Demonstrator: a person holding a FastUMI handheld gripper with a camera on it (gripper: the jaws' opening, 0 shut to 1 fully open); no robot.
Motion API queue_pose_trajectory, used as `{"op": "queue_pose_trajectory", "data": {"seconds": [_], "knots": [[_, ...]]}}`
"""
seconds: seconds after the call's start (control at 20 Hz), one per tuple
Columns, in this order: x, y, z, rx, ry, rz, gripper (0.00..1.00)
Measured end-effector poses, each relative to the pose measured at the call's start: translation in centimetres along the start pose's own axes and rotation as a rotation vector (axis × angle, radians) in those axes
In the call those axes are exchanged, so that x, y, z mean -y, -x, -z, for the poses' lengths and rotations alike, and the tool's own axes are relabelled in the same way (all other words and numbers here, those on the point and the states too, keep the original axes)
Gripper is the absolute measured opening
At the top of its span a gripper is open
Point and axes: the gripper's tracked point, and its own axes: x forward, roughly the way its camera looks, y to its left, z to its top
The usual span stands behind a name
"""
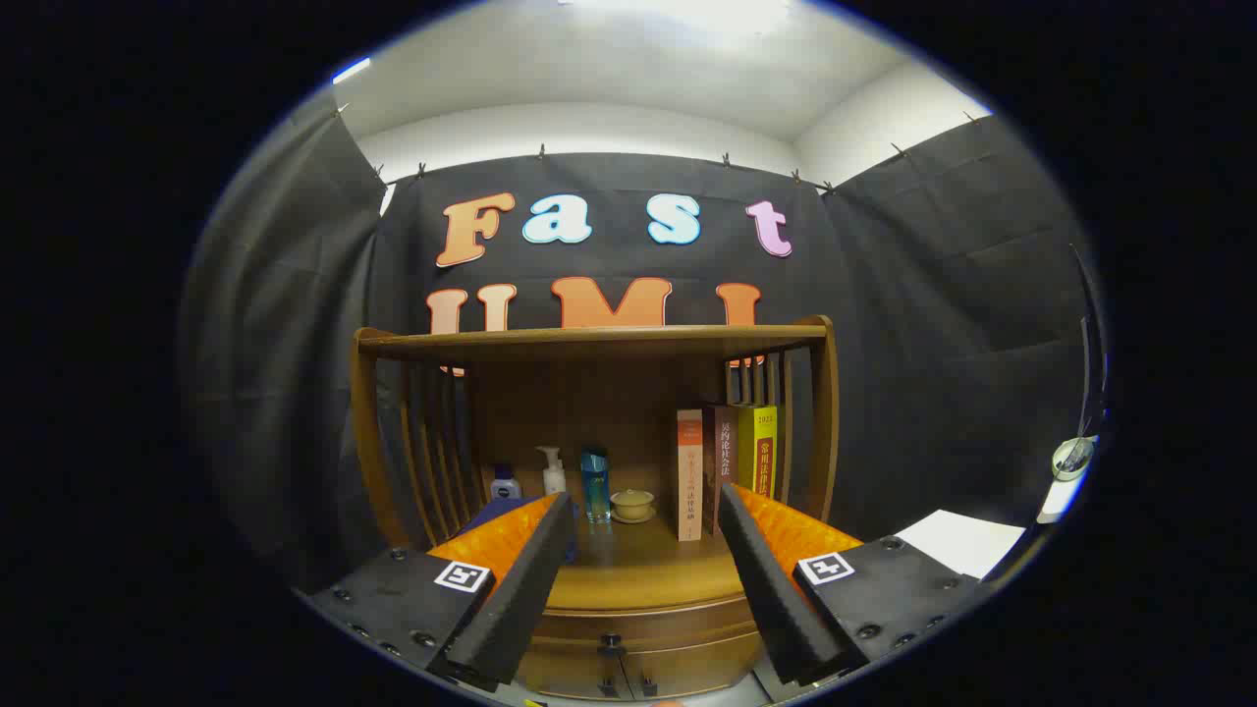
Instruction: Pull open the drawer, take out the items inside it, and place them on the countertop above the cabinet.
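While the gripper (643, 511) hangs released, fingers spread wide and touching nothing, the drawer (638, 628) sits shut below and between them, under the countertop (638, 579); its knob (611, 645) is dark and small, apart from both fingers; step in hand looks like the approach, pull not yet begun; contents hidden; next move calls for dropping lower, centring on the knob, clamping, then pulling straight back; bottles (594, 483), cup (632, 505) and books (722, 466) crowd the countertop rear, so front edge looks like the drop zone.
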Motion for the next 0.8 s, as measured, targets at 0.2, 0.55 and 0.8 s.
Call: {"op": "queue_pose_trajectory", "data": {"seconds": [0.2, 0.55, 0.8], "knots": [[-0.7, 0.4, 0.0, -0.007, 0.01, -0.012, 0.98], [-1.7, 0.9, -0.9, 0.002, 0.032, -0.03, 0.98], [-1.2, 0.8, -0.7, -0.004, 0.022, -0.025, 0.98]]}}
